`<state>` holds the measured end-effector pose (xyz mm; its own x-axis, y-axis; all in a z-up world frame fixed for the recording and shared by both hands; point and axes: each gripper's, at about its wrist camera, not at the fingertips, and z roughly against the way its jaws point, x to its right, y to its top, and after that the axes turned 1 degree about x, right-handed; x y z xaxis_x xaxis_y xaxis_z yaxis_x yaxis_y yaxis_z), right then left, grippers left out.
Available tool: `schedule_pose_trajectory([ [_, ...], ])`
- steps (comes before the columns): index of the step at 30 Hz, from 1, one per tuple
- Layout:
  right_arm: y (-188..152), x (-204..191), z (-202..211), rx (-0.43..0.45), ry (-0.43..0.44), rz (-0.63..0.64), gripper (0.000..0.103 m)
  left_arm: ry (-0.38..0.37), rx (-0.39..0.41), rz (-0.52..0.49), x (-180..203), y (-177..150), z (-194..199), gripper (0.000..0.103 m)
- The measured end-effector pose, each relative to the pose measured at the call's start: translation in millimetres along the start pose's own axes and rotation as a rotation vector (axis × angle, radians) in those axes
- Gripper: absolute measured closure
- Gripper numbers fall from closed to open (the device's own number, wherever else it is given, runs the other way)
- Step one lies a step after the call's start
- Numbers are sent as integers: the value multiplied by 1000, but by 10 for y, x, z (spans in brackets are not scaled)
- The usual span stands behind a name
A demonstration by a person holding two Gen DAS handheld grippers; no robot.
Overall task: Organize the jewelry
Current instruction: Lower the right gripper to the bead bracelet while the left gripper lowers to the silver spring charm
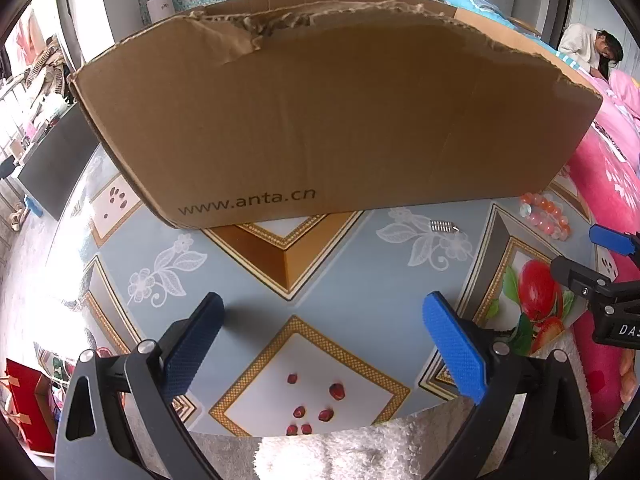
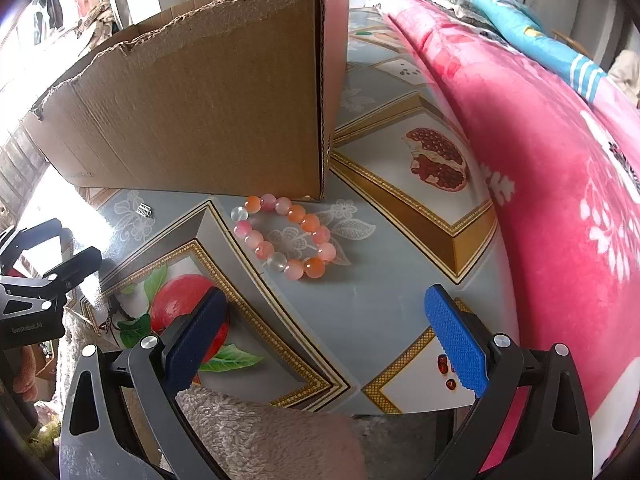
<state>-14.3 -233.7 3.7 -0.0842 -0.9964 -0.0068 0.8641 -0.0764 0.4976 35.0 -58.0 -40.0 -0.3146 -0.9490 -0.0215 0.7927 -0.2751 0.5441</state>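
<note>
Nothing is held yet: left gripper (image 1: pixel 322 344) & right gripper (image 2: pixel 326 340) fingers are spread wide. Bead bracelet (image 2: pixel 286 238) is seen on the table (image 2: pixel 384 264), by the box (image 2: pixel 208 104) corner. It's prob to be grabbed next & put in the box

Bracelet (image 2: pixel 286 238) before box (image 2: pixel 200 112) corner

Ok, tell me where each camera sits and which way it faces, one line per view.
Left wrist: sits on the left gripper, jaws open, looking forward over the patterned table at the long side of the cardboard box; the right gripper shows at its right edge.
Right wrist: sits on the right gripper, jaws open, facing the bead bracelet near the box's corner, pink blanket on the right; the left gripper shows at its left edge.
Shared: box, table, bracelet and a small silver piece.
</note>
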Motion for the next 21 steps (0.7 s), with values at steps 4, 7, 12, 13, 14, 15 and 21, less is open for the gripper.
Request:
schedule_pose_trajectory([
  [4, -23, -3, 6, 6, 4, 3, 8, -46, -3, -46, 34, 14, 23, 6],
  [7, -33, 0, 7, 9, 7, 7, 8, -111, 69, -104, 107, 4, 126, 6],
  [12, -25, 2, 11, 3, 10, 12, 8, -223, 171, -210, 234, 50, 235, 23],
  [13, -22, -1, 10, 1, 11, 12, 8, -237, 172, -229, 254, 77, 217, 31],
  [14, -21, -2, 10, -1, 11, 13, 8, -245, 164, -241, 268, 110, 186, 39],
  [15, -19, -2, 9, -1, 11, 13, 8, -250, 158, -244, 283, 133, 166, 42],
  [21, -10, -3, 9, 1, 11, 12, 8, -285, 135, -257, 351, 255, 54, 64],
])
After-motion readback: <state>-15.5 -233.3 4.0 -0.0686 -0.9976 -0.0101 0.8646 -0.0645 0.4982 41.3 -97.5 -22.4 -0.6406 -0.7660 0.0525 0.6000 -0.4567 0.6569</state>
